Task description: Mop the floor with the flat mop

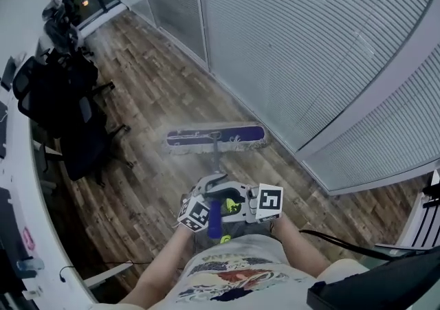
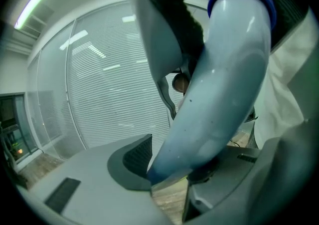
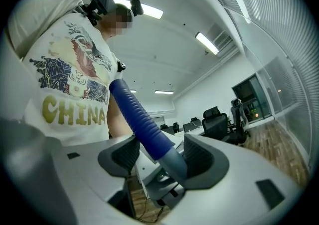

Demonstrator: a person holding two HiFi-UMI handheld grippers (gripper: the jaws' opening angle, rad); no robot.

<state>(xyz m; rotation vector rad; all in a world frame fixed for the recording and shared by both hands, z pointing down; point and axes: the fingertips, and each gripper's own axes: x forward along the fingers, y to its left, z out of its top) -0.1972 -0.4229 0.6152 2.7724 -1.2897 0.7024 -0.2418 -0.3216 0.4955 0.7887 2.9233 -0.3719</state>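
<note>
Your left gripper (image 2: 169, 169) is clenched on the pale grey shaft of the mop handle (image 1: 217, 159), which runs up between its pads and fills much of that gripper's view. Your right gripper (image 3: 160, 158) sits just beside it, closed on the same handle where the ribbed blue sleeve meets the grey shaft. You hold both close in front of your body. Ahead of and below them, the mop head (image 1: 215, 137) lies flat on the wooden floor (image 1: 137, 185), crosswise to the handle. A glass wall with blinds (image 1: 309, 47) stands on the right gripper's side. Black office chairs (image 1: 62, 102) stand well apart on the left gripper's side.
</note>
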